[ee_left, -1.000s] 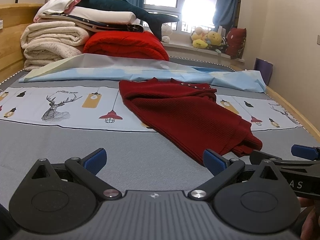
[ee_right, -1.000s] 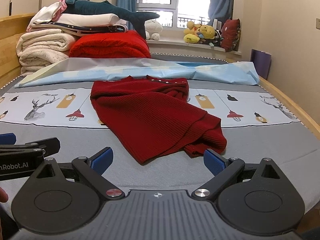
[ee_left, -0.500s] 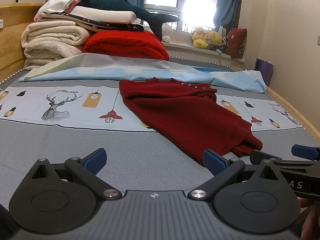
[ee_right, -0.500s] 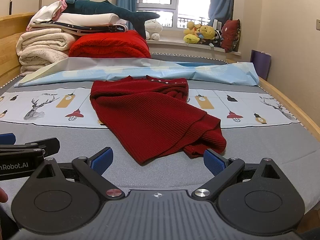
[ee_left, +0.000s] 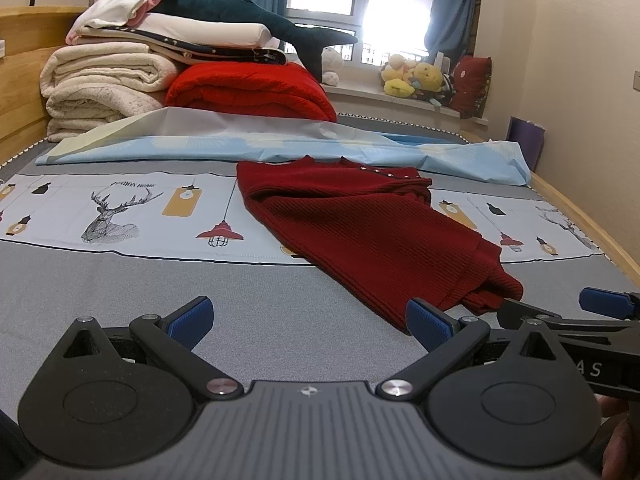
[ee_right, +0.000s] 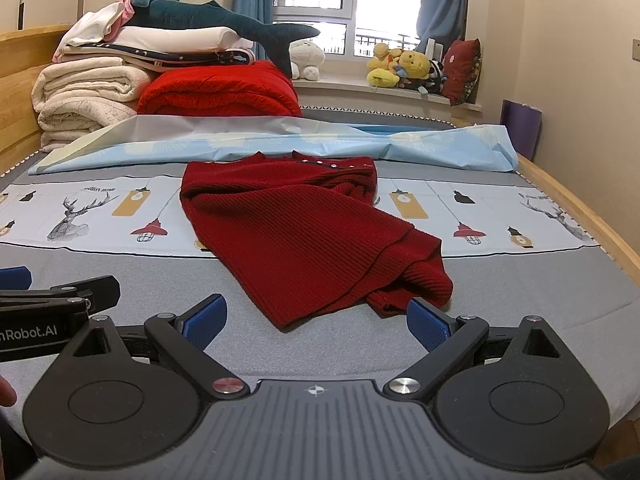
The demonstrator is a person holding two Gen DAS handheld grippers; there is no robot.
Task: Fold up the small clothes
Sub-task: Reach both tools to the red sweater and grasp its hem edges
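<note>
A dark red ribbed knit top [ee_left: 360, 224] [ee_right: 304, 232] lies partly folded on the bed, its buttoned neckline at the far end and a bunched sleeve at the near right. My left gripper [ee_left: 308, 320] is open just short of the garment's near hem, to its left. My right gripper [ee_right: 316, 320] is open too, its jaws straddling the near hem without touching it. Each gripper shows at the edge of the other's view: the right gripper [ee_left: 568, 316] and the left gripper [ee_right: 52, 292].
The bed has a grey sheet [ee_left: 120, 292] with a printed pale band [ee_left: 120, 208]. A light blue cover [ee_left: 280, 144] lies behind the top. Folded blankets [ee_left: 104, 80], a red quilt [ee_left: 252, 92], a plush shark [ee_left: 248, 20] sit at the head. Wooden bed rail [ee_right: 576, 196] on the right.
</note>
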